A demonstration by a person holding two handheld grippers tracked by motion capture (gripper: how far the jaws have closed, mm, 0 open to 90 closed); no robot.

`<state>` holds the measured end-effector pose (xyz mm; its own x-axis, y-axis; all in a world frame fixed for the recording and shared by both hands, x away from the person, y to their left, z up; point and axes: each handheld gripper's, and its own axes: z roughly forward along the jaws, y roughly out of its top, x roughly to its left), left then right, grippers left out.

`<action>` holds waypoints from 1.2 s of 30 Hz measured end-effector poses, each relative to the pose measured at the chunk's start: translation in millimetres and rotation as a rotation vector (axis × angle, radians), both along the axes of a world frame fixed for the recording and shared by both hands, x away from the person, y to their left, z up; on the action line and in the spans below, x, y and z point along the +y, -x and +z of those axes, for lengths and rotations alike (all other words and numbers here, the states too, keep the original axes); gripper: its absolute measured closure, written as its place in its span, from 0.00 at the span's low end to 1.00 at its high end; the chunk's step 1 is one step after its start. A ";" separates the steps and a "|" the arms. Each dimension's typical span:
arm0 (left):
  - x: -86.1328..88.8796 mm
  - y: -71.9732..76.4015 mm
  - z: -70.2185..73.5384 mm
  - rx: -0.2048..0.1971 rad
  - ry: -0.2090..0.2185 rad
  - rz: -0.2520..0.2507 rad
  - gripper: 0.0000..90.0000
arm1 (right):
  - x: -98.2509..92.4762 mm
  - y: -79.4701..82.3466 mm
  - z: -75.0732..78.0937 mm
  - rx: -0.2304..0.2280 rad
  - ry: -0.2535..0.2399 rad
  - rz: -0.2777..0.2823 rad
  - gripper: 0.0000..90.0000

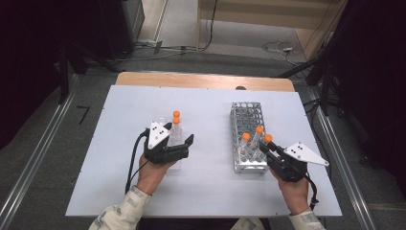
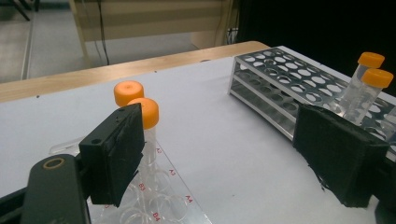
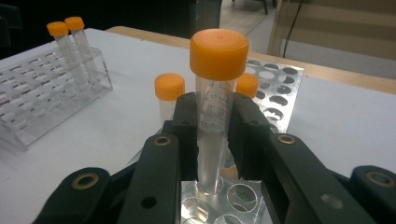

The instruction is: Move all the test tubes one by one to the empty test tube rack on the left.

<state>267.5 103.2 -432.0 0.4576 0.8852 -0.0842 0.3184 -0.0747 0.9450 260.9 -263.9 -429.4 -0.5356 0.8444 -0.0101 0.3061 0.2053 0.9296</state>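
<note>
The right gripper (image 3: 212,135) has its fingers clamped on an orange-capped tube (image 3: 215,112) whose foot stands in a near hole of the metal rack (image 1: 249,136). Two more capped tubes (image 1: 253,139) stand just behind it in that rack. Left of the rack, the left gripper (image 1: 176,143) holds its fingers wide around a clear rack (image 2: 159,196), seemingly touching nothing.

A white worktop (image 1: 206,191) with a wooden far edge carries the scene. Beyond it lies grey floor (image 1: 201,60) with loose cables (image 1: 277,48) and a pale wooden cabinet (image 1: 268,12). Metal rails (image 1: 33,163) run along both sides, and black stand legs (image 1: 325,81) rise at the right.
</note>
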 end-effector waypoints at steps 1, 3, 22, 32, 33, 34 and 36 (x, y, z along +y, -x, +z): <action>-0.1 0.0 -0.1 0.001 0.000 0.000 0.20 | -0.2 1.1 1.8 -0.003 -0.001 -0.002 0.79; -0.4 0.0 -0.2 0.002 0.002 -0.001 0.20 | -0.3 3.1 4.9 -0.008 -0.001 -0.005 0.79; -2.4 0.6 0.1 0.003 0.007 -0.009 0.20 | 29.0 14.3 17.4 -0.011 -0.046 0.121 0.79; -3.0 1.0 0.1 0.004 0.010 -0.010 0.20 | 56.5 10.2 8.7 0.011 -0.031 0.196 0.79; -3.2 1.0 0.0 0.004 0.011 -0.011 0.20 | 59.3 9.5 7.5 0.012 -0.025 0.198 0.79; -3.2 1.0 0.0 0.004 0.011 -0.012 0.20 | 62.0 8.6 6.4 0.015 -0.023 0.204 0.79; -3.6 1.0 -0.1 0.006 0.009 -0.013 0.20 | 67.2 6.7 4.0 0.018 -0.020 0.215 0.79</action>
<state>266.5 99.6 -432.0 0.4682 0.8785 -0.0950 0.3227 -0.0700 0.9439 254.2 -196.7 -425.4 -0.7035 0.7105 0.0161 0.2735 0.2497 0.9289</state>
